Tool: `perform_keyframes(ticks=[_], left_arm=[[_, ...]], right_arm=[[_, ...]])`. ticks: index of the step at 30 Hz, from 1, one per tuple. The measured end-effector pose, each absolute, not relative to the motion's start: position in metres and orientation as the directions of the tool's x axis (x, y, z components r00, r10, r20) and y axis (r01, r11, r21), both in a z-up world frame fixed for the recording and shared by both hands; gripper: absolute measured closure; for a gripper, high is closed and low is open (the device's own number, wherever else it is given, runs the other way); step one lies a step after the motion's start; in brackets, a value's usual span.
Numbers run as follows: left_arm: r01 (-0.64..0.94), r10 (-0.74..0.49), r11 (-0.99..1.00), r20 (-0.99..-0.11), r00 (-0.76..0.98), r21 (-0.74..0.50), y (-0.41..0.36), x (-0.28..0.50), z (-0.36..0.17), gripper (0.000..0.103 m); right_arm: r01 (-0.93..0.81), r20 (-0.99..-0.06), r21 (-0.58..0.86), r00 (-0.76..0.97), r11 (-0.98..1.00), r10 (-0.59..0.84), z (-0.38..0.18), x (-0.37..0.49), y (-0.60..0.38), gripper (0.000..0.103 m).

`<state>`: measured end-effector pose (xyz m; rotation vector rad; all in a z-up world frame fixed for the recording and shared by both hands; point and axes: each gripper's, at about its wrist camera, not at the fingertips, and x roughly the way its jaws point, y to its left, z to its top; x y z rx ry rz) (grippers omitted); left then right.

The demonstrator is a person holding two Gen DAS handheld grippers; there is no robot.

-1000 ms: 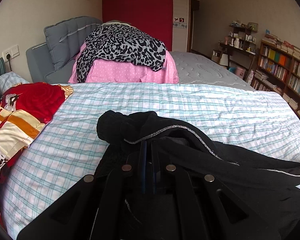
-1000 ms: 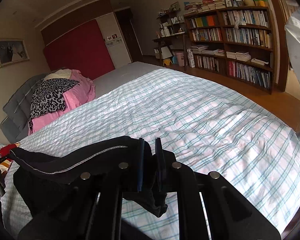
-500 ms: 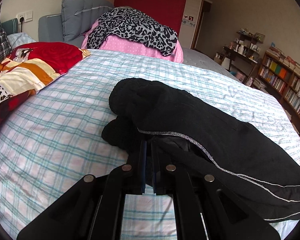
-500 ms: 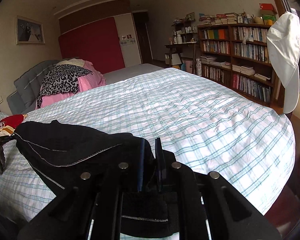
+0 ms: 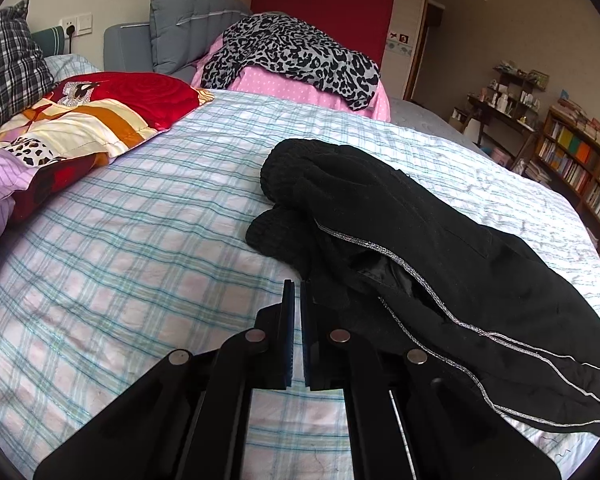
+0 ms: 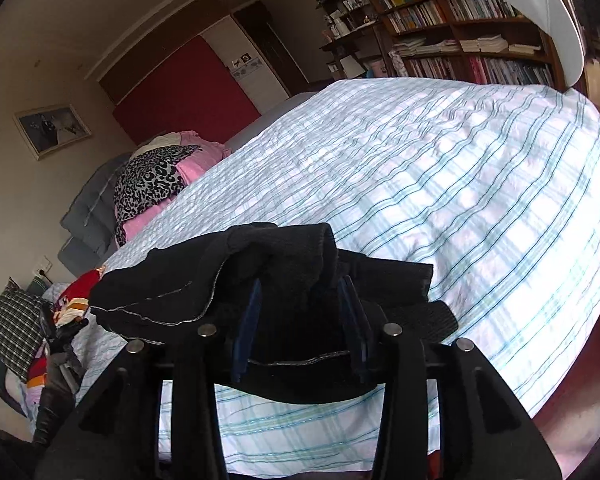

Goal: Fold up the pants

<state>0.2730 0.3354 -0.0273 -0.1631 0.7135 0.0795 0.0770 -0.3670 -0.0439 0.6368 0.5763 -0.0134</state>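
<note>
The black pants lie on the checked bedsheet, stretching from the centre of the left wrist frame down to its lower right, ribbed knit cuffs bunched at the upper end and thin silver piping running along the seams. Half a second ago the left gripper was still pinching the fabric near those cuffs; now its fingers stand nearly closed with only a narrow slit between them, nothing in it, the tips just beside the cloth edge. That end has been let go and laid down. In the right wrist frame the right gripper has widened from a tight pinch to a broad gap, with a soft heap of the same black fabric sitting between and over the fingers; it looks loosely draped, not clamped. Judging by this, one fold is placed and both ends are being released. The cloth looks thick, fleecy and limp. Further out, a patchwork quilt fills the left side and a leopard-print throw lies over pink bedding at top centre.
</note>
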Motion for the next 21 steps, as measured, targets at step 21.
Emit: perform_keyframes(ticks=[21], left_arm=[[0.076, -0.069, 0.997, -0.624, 0.778, -0.015, 0.241, 0.277, -0.025, 0.1]], right_arm=[[0.248, -0.427, 0.877, 0.796, 0.412, 0.429, -0.039, 0.143, -0.366, 0.041]])
